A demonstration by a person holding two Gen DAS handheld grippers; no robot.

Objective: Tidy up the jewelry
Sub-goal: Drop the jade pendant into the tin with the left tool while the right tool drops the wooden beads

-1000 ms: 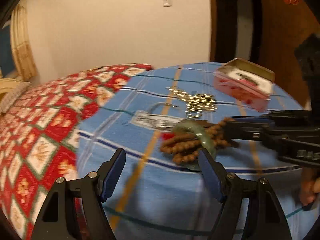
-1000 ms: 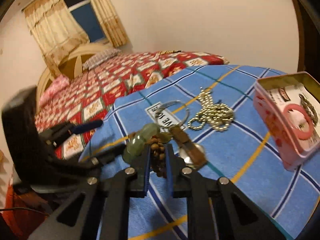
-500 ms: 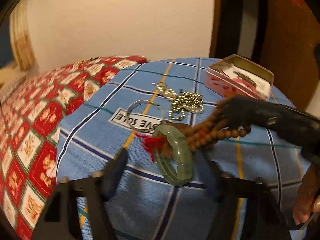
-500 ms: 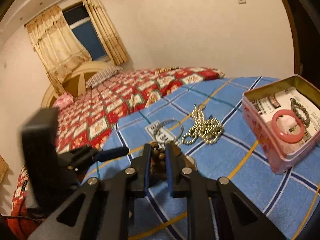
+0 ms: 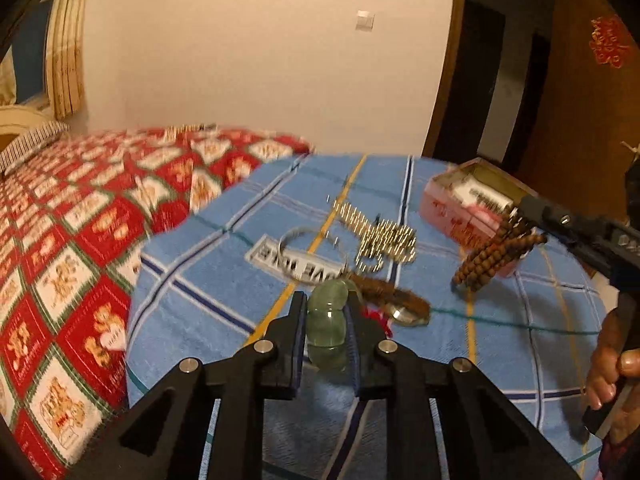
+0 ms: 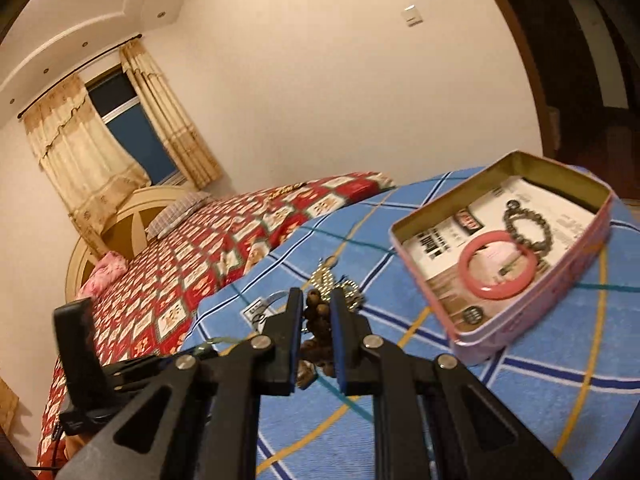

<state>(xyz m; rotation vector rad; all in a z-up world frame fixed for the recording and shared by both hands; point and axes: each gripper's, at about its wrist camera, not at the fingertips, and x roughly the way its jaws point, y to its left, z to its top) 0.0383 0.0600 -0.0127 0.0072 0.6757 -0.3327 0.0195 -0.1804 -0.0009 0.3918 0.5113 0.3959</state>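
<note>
left gripper (image 5: 326, 312) closing on the green bangle (image 5: 326, 330), looks clamped; right gripper (image 5: 520, 220) dangles brown beads (image 5: 496, 256) near the tin (image 5: 460, 208).

Black claw (image 5: 326, 312) arms, silver screws, blue-edged fingers (image 6: 338, 332)

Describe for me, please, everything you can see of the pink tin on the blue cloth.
The pink tin is a shallow rectangular metal box, lid off, with pink printed walls and a gold-coloured inside. It rests flat on the blue checked cloth. A printed card lines its floor; on the card lie a pink bangle and a dark beaded bracelet, overlapping. No gripper touches the tin.
</note>
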